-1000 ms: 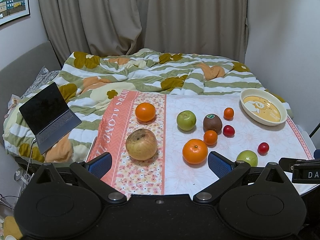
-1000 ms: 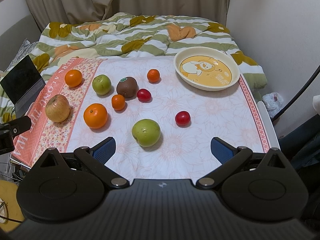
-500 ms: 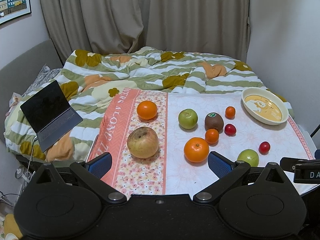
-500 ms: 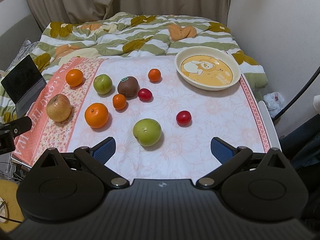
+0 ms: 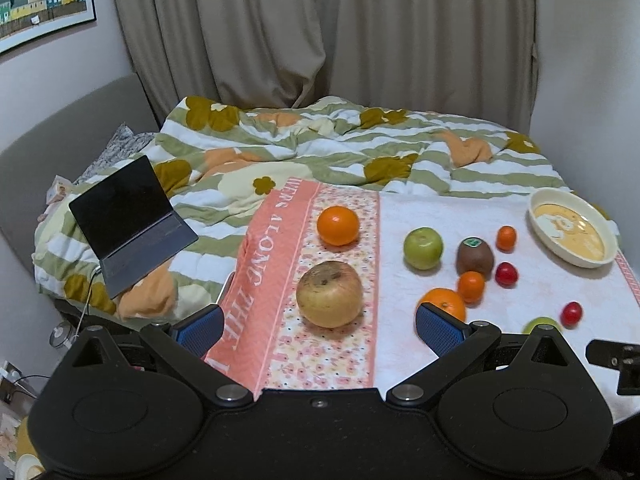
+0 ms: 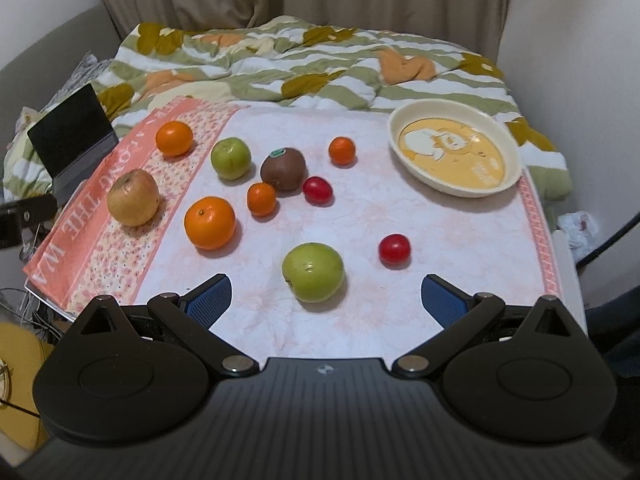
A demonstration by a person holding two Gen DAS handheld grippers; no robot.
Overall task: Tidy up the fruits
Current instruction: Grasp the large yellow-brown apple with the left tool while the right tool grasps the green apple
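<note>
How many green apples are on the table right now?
2. One green apple lies near the front, just ahead of the right gripper; the other green apple sits farther back, left of the kiwi.

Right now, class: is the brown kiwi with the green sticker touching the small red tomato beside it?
Apart. In the right wrist view a thin strip of pink cloth shows between the brown kiwi and the small red tomato; the left wrist view also shows a gap.

My left gripper: matte black body, two round housings with embossed ovals, silver pivot screws, blue ribbed pads. My right gripper: same black shell, finely ridged centre panel, small pale logo, blue pads, silver screws.
</note>
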